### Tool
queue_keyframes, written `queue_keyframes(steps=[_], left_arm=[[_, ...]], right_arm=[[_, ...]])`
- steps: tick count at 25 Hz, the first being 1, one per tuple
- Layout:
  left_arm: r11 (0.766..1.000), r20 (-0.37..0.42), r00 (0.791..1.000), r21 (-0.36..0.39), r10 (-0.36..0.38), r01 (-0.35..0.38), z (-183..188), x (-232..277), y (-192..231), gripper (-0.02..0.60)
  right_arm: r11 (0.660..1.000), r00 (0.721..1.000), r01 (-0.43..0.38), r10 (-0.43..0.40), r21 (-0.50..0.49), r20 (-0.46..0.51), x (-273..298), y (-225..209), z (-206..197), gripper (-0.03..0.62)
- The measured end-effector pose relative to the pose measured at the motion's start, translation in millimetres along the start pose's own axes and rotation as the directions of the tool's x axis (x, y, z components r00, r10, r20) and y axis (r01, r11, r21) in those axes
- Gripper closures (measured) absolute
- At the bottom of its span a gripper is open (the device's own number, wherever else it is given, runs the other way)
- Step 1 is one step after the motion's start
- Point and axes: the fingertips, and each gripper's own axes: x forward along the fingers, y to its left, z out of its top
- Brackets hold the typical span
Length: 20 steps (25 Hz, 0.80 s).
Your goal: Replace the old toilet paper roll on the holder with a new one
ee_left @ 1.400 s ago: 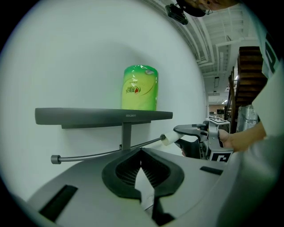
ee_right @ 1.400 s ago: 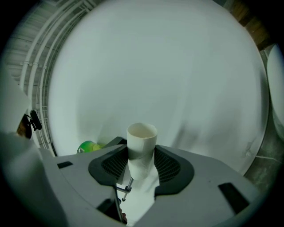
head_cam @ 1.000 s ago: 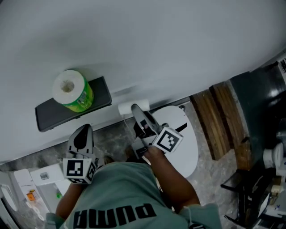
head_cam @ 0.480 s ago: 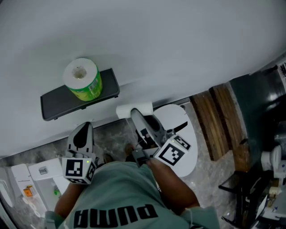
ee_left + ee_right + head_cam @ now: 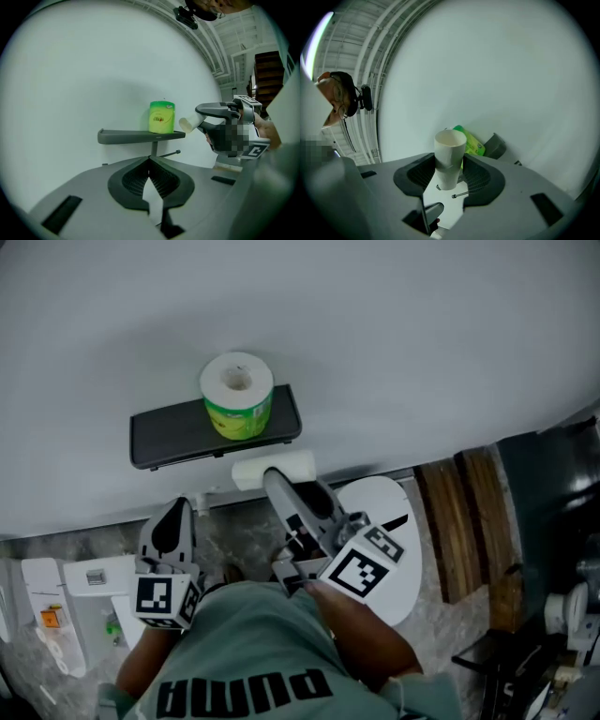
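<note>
Bare tube (image 5: pixel 272 470); wrapped roll (image 5: pixel 237 395) on shelf (image 5: pixel 169 439)

You face a plain pale wall (image 5: pixel 394 324), evenly lit, with only soft shadow across it. Below it the floor (image 5: pixel 239 535) is mottled grey stone. A white oval lid (image 5: pixel 403 568) lies low to your right, and just beyond it dark brown wooden planks (image 5: pixel 464 521) run along the floor beside a black area (image 5: pixel 553 493). At your lower left stands a white unit (image 5: pixel 89 592) with small labels. Overhead, a white ribbed ceiling (image 5: pixel 234 37) curves away toward a dark wooden structure (image 5: pixel 268 70).
</note>
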Motion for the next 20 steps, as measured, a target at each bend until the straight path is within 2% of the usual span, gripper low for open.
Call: queue_keyframes(steps=[4,7,9,14,16,20], left_arm=[[0.997,0.011,0.997,-0.011,0.072,-0.072,0,-18,26,0.589],[0.992,0.014,0.992,-0.027,0.124,-0.123,-1,-30,42,0.589],[0.988,0.016,0.988,-0.037,0.153,-0.153,-1,-36,52,0.589],[0.980,0.020,0.981,-0.055,0.192,-0.190,-3,-44,70,0.589],[0.978,0.024,0.979,-0.057,0.201,-0.199,-3,-46,76,0.589],[0.975,0.037,0.976,-0.059,0.217,-0.214,0,-47,87,0.589]], right_arm=[[0.991,0.997,-0.046,0.039,-0.123,-0.063,32,30,-7,0.405],[0.960,0.992,-0.072,0.040,-0.271,-0.123,59,52,-13,0.405],[0.920,0.986,-0.084,0.022,-0.382,-0.164,79,63,-18,0.405],[0.783,0.972,-0.090,-0.066,-0.615,-0.226,125,73,-37,0.405],[0.743,0.963,-0.085,-0.110,-0.664,-0.247,140,71,-46,0.405],[0.692,0.937,-0.087,-0.187,-0.717,-0.294,162,66,-65,0.405]])
